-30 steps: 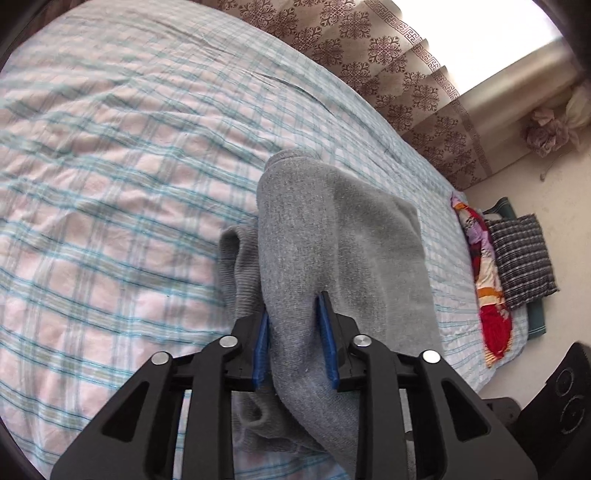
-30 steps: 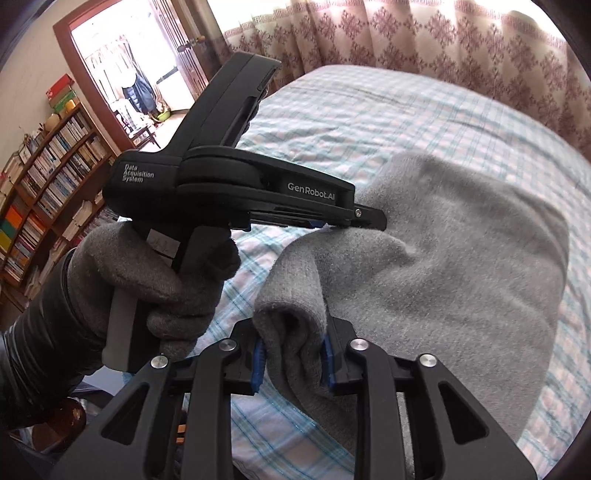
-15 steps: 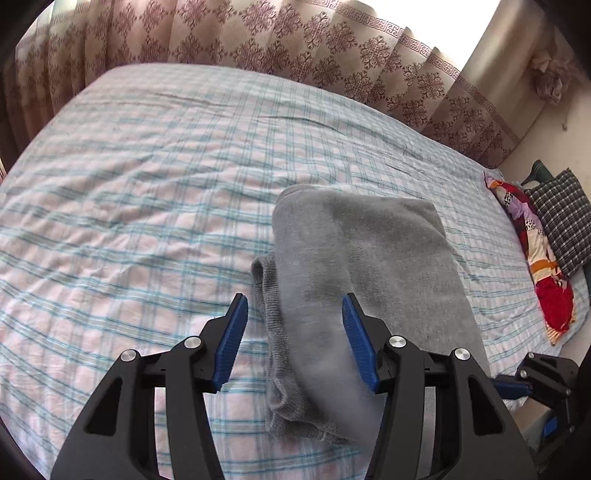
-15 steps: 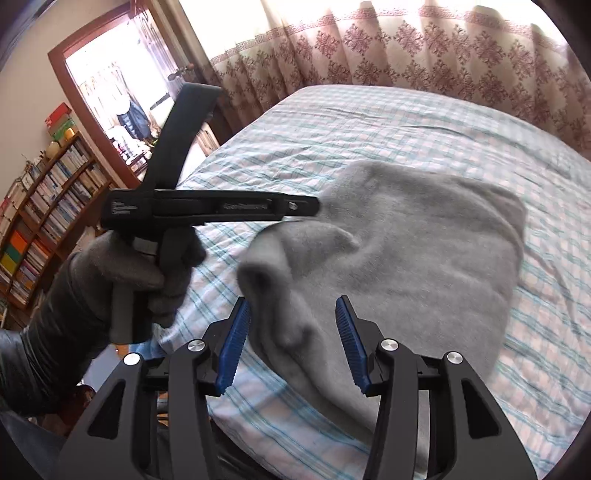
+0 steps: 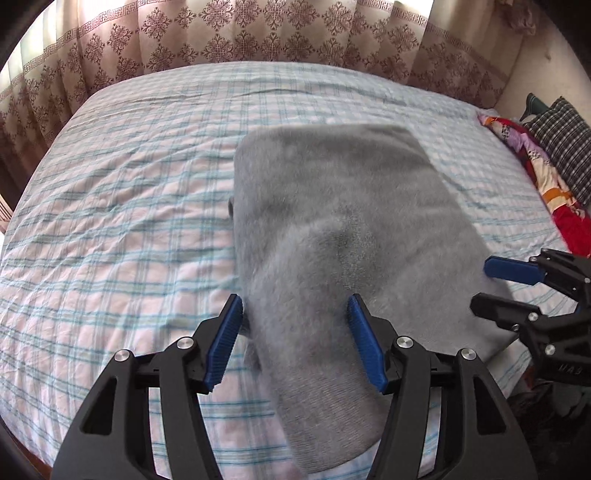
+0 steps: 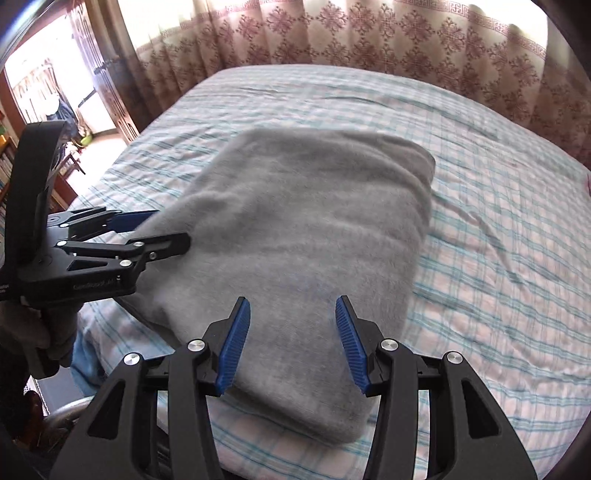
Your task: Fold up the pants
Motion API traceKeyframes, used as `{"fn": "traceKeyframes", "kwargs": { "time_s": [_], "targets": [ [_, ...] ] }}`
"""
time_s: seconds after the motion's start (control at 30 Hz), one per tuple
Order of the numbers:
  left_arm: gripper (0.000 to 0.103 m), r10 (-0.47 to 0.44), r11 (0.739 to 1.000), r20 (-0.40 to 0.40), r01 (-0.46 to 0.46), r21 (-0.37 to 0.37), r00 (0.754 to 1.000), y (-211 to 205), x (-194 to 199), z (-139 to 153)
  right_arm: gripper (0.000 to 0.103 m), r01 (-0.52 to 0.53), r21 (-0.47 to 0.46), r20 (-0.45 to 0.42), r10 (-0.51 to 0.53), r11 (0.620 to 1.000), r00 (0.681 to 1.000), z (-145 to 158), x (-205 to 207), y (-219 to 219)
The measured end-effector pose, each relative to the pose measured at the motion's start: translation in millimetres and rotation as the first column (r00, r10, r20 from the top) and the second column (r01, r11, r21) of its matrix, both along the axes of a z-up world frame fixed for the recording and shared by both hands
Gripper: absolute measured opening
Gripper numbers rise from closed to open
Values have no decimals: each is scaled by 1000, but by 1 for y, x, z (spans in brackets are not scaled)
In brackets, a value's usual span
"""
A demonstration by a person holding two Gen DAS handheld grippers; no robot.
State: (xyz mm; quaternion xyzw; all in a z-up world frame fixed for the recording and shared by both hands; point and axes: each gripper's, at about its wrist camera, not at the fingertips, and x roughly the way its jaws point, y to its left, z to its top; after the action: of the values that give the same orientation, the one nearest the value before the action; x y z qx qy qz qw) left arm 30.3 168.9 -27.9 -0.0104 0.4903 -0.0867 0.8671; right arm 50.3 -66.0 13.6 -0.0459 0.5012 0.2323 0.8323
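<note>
Two grippers' jaws spread, left opening | pants (image 5: 332, 206) folded, long axis toward curtain (image 5: 258, 37)

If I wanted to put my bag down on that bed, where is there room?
Bare checked sheet lies between the grey folded pants and the curtain, and on the pants' other side. The near edge is crowded by the left gripper, jaws opening, and the right gripper.

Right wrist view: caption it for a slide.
Right gripper open above folded grey pants on a plaid bedsheet.
</note>
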Motion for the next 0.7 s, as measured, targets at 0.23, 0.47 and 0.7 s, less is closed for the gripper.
{"fn": "traceKeyframes", "kwargs": {
  "time_s": [0.23,0.47,0.7],
  "targets": [
    [70,10,1000,-10,-10,29,1000,0,-2,-20,49,-3,-24,-37,2,1000,999,-18,-3,2],
    [81,34,999,-18,-34,11,999,7,1,-27,49,3,-23,-63,-4,1000,998,-29,-2,3],
    [81,46,998,8,-46,39,999,5,2,-11,49,30,75,-81,-24,997,996,-16,6,-10]
  ]
}}
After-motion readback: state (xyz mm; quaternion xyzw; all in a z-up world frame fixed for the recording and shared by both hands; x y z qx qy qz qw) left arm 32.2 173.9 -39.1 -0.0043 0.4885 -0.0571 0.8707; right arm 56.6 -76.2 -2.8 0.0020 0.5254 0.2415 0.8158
